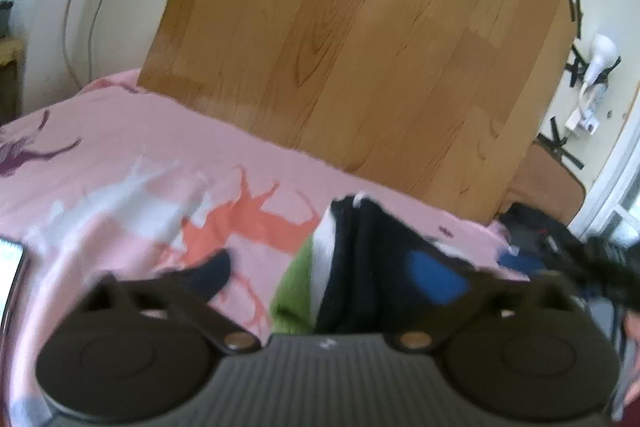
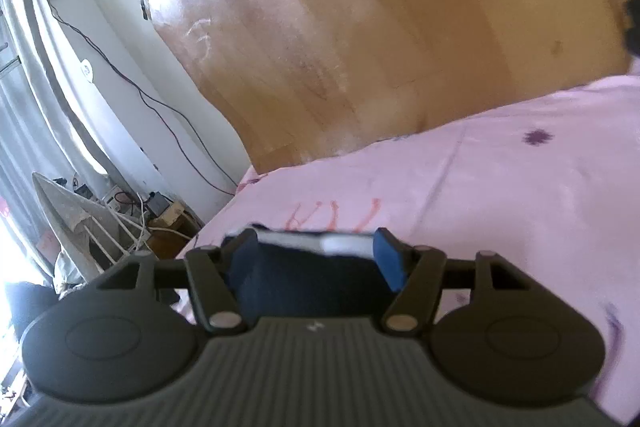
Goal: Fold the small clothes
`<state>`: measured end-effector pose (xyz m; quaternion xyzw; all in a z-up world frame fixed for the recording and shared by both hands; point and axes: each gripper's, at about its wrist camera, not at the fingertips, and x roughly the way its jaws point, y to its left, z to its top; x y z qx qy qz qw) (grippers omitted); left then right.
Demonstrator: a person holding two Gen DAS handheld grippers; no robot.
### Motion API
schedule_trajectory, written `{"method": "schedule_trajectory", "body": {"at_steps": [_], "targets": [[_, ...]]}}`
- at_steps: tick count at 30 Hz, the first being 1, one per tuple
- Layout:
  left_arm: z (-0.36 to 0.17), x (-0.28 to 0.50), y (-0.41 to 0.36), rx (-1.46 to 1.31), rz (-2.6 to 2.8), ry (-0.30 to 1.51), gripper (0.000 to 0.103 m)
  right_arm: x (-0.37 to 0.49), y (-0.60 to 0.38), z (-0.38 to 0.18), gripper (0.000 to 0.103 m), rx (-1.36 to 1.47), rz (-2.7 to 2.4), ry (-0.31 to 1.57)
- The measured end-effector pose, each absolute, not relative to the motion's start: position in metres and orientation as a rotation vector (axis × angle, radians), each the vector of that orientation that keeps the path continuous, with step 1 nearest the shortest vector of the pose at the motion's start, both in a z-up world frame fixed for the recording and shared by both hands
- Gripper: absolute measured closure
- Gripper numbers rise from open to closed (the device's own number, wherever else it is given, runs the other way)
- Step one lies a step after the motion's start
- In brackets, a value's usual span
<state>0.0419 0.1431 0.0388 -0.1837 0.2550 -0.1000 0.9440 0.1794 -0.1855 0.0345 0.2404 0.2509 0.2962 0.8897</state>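
In the left wrist view, a pile of small clothes lies on the pink bedsheet (image 1: 120, 147): a dark navy garment (image 1: 360, 259) with a white edge and a green piece (image 1: 294, 291) beside it. My left gripper (image 1: 324, 275) stands wide open just before the pile, with one blue pad (image 1: 436, 277) over the dark cloth. In the right wrist view, my right gripper (image 2: 316, 255) has a dark navy garment (image 2: 308, 283) with a white band between its blue pads (image 2: 388, 263), held over the pink sheet (image 2: 500, 187).
A wood-grain board (image 1: 340, 47) leans against the wall behind the bed. Cables, a drying rack (image 2: 80, 227) and clutter sit on the floor at the bed's side. A dark bag (image 1: 560, 239) lies at the bed's right end.
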Motion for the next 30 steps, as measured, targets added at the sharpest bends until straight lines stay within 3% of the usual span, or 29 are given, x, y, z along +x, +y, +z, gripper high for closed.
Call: {"method": "schedule_trajectory", "body": {"at_steps": [8, 15, 16, 18, 20, 25, 30], "targets": [[-0.009, 0.097, 0.148, -0.547, -0.376, 0.79, 0.0, 0.168, -0.186, -0.015, 0.031, 0.574, 0.626, 0.692], [-0.025, 0.079, 0.136, -0.619, -0.432, 0.7, 0.001, 0.202, -0.149, -0.02, 0.031, 0.585, 0.702, 0.749], [-0.025, 0.078, 0.131, -0.605, -0.421, 0.691, 0.003, 0.206, -0.144, -0.018, 0.036, 0.579, 0.707, 0.742], [-0.022, 0.079, 0.127, -0.585, -0.385, 0.697, 0.021, 0.214, -0.141, -0.007, 0.051, 0.574, 0.738, 0.718], [-0.01, 0.082, 0.136, -0.624, -0.402, 0.675, 0.036, 0.225, -0.131, 0.016, 0.055, 0.513, 0.77, 0.663], [0.049, 0.112, 0.175, -0.609, -0.308, 0.482, 0.035, 0.287, -0.078, 0.076, 0.055, 0.451, 0.909, 0.513], [0.069, 0.19, 0.216, -0.649, -0.198, 0.445, 0.035, 0.37, -0.027, 0.095, 0.055, 0.419, 0.908, 0.465]]}}
